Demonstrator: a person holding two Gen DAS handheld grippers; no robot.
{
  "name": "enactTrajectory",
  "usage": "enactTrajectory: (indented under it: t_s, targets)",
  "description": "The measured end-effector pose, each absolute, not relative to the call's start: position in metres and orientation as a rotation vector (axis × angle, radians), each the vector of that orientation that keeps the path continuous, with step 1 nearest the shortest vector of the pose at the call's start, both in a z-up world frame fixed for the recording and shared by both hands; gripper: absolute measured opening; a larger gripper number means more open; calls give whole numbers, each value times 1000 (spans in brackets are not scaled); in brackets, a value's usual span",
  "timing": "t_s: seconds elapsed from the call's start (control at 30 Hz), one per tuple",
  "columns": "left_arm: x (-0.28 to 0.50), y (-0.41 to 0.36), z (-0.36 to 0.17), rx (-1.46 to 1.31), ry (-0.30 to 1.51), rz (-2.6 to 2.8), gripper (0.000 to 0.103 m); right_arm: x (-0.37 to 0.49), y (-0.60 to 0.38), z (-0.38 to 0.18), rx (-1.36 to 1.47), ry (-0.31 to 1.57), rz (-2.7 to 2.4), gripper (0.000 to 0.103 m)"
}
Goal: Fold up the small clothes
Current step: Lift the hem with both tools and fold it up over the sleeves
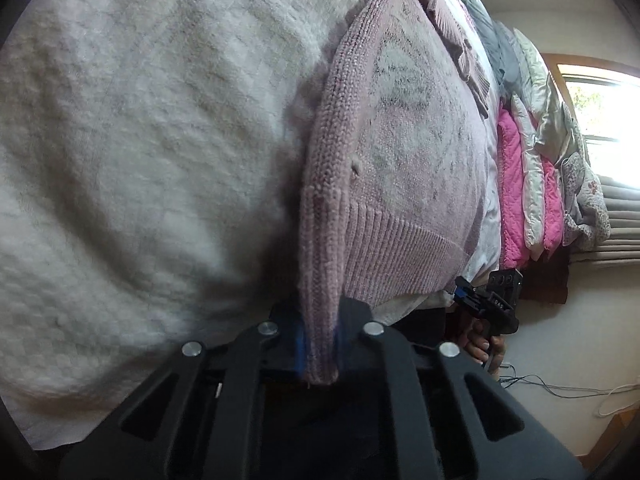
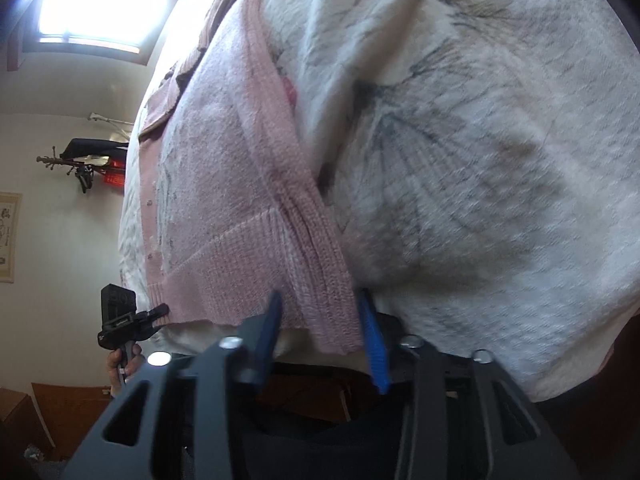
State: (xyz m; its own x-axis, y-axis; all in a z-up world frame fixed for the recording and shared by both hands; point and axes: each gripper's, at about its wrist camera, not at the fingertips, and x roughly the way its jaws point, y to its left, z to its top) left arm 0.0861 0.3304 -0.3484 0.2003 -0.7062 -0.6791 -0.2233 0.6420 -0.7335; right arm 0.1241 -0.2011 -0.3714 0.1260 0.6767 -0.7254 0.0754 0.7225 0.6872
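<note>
On the bed, the pink knit sweater (image 1: 400,152) lies flat on the white blanket (image 1: 140,140), near edge at the bed's edge. Left gripper (image 1: 320,344) is clamped on its near-left hem corner. Right gripper (image 2: 324,340) sits spread around the near-right corner, not pinching yet. So I'd say folding has barely begun, with no body fold visible so far.

Ribbed pink knit sweater (image 1: 384,168), fleecy blanket (image 1: 140,140)
</note>
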Motion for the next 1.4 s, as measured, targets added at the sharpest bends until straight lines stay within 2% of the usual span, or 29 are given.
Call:
enactTrajectory:
  t_s: [0.03,0.1,0.43,0.8,1.1,1.4]
  targets:
    - [84,332,-347,-876,1352,-404,9,123,-201,-371,695,1395,503,15]
    - [80,336,-341,-895,1329,-407,8,121,-205,-368,744,1372,515,12]
    - [68,339,-287,-995,1176,-492,7,112,-213,-308,843,1222,632,10]
    - [83,341,-223,-1044,1044,-569,7,139,-214,-251,971,1080,746,10]
    - [131,359,-184,-1053,975,-595,7,189,-221,-213,1008,1006,732,10]
    - [218,385,-182,-1112,973,-554,7,276,-229,-196,1000,997,635,10]
